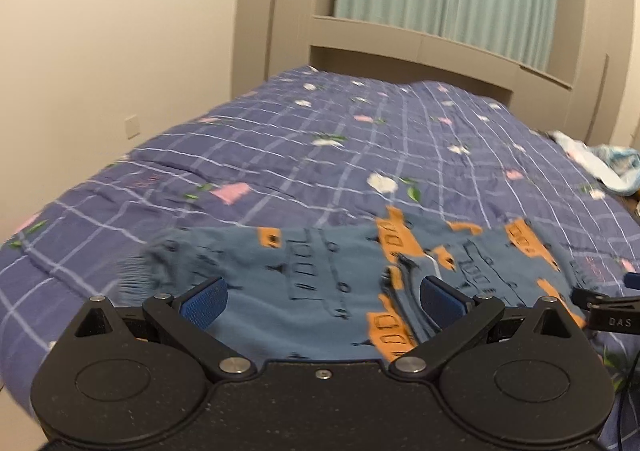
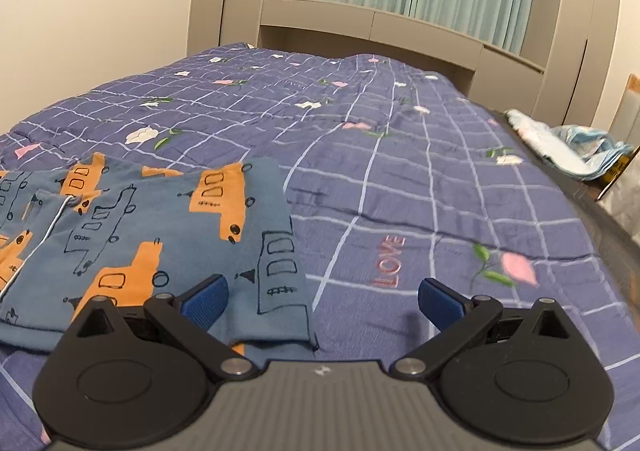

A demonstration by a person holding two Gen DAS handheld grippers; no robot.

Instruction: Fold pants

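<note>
Both grippers stand with their blue-padded fingers spread apart and nothing between them. From the left wrist view, the left gripper [image 1: 322,301] hovers low over the pants [image 1: 304,291], a blue garment printed with orange and outlined trucks, lying flat on the quilt [image 1: 280,155]. At the far right edge of that view a black part of the right gripper shows beside the pants.

From the right wrist view, the right gripper [image 2: 323,301] sits at the right-hand end of the pants [image 2: 160,235]; its left pad [image 2: 206,305] is over the fabric, while its right pad [image 2: 440,305] is over bare quilt [image 2: 400,171] near the pink stitched word LOVE [image 2: 389,261]. The pants look folded into a neat layered rectangle with a narrow flap along the right edge.

A crumpled pale blue cloth [image 2: 568,149] lies at the bed's far right side. No containers can be made out with any certainty.
</note>
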